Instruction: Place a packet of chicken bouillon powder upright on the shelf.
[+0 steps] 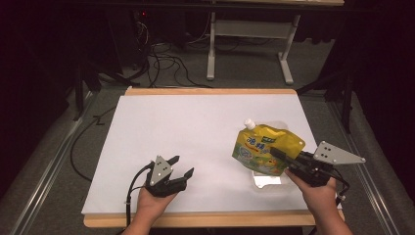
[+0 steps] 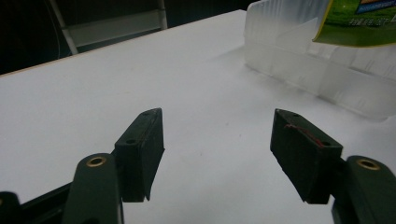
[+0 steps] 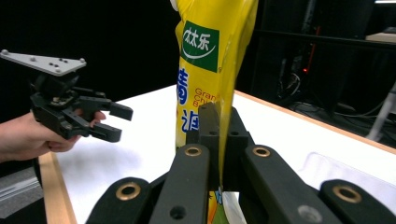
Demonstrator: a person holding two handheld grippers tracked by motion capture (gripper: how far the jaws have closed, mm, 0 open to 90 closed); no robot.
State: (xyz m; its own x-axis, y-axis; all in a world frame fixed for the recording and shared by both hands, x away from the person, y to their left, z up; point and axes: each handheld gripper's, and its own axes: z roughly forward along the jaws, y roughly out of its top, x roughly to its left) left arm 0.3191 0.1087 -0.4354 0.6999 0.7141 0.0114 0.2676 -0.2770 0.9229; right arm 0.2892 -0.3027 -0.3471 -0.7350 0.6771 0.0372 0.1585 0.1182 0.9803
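Note:
A yellow spouted pouch [image 1: 264, 145] with a white cap hangs tilted above the table's right side, and my right gripper [image 1: 276, 152] is shut on its lower edge. In the right gripper view the pouch [image 3: 215, 60] rises upright from between the closed jaws of that gripper [image 3: 219, 116]. Under the pouch a clear plastic container [image 1: 266, 179] lies on the white tabletop [image 1: 195, 127]. My left gripper [image 1: 182, 165] rests low near the front edge, open, nothing between its fingers. From the left gripper view [image 2: 217, 135] the container [image 2: 322, 70] stands ahead to the right, the pouch's bottom [image 2: 359, 23] above it.
The white sheet covers a wooden-edged table [image 1: 210, 219]. Beyond the far edge are a grey floor with cables [image 1: 161, 63] and the legs of another table [image 1: 211, 49]. In the right gripper view the left gripper [image 3: 116, 123] is off to the left, in a hand.

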